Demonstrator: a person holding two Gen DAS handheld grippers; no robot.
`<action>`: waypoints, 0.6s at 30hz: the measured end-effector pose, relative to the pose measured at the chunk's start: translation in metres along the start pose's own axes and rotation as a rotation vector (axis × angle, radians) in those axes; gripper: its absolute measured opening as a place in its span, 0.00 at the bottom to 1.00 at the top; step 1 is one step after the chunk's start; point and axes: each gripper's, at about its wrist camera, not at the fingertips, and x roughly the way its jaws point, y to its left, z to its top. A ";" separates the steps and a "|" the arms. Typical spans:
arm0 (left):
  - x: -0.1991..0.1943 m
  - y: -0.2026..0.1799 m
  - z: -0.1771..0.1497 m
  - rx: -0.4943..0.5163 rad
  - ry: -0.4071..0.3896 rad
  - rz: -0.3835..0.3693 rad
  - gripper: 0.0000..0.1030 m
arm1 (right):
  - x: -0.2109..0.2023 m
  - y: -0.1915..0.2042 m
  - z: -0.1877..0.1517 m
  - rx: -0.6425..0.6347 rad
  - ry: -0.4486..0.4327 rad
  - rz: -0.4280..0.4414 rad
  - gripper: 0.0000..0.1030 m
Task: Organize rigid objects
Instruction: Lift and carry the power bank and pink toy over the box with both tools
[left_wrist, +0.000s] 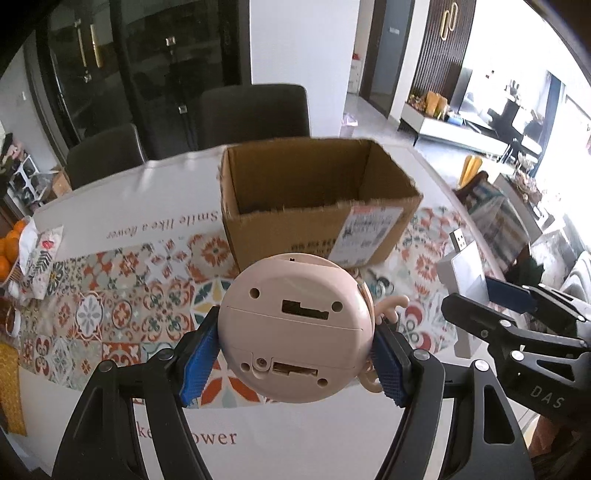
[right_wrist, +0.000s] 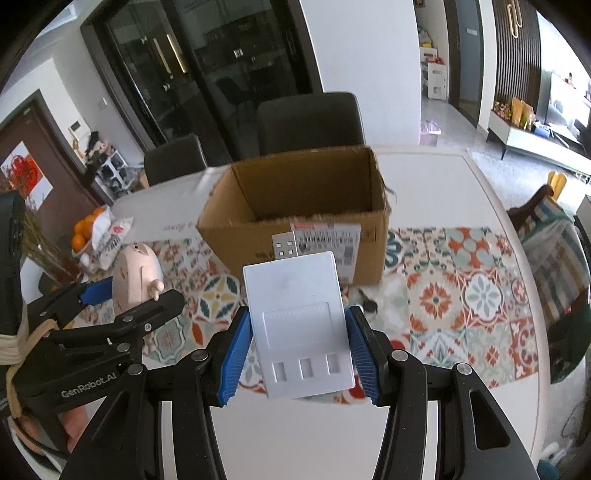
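Pink round toy (left_wrist: 295, 332), flat base toward the left wrist camera, base showing screw holes and two slots; small arm-like nubs project at its right side. It is clamped at left and right edges between the blue pads (left_wrist: 197, 363) of the left gripper (left_wrist: 293, 360), jaws closed to the toy's width, held in the air above the patterned tablecloth (left_wrist: 110, 317). White flat USB device (right_wrist: 299, 328), metal plug pointing forward toward the box, is pinched on both long edges by the right gripper (right_wrist: 299, 354), jaws closed to the device's width; also held above the cloth. The two grippers sit side by side, near each other but apart; each appears at the edge of the other's view. Open cardboard box (left_wrist: 317, 199) stands upright on the table (right_wrist: 443, 184) just beyond both held items, shipping label on its near wall; what its bottom holds cannot be seen. A small dark object (right_wrist: 367, 301) lies on the cloth in front of the box. Bag of oranges (right_wrist: 83, 230) at the table's far left; dark chairs (right_wrist: 310, 122) behind.
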 end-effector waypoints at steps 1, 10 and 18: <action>-0.001 0.001 0.003 -0.002 -0.006 0.000 0.72 | -0.002 0.001 0.005 -0.002 -0.012 0.000 0.50; -0.018 0.003 0.034 0.003 -0.082 0.009 0.72 | -0.007 0.002 0.038 -0.006 -0.080 0.009 0.50; -0.022 0.005 0.065 0.000 -0.120 0.028 0.72 | -0.003 0.001 0.068 -0.015 -0.108 -0.009 0.50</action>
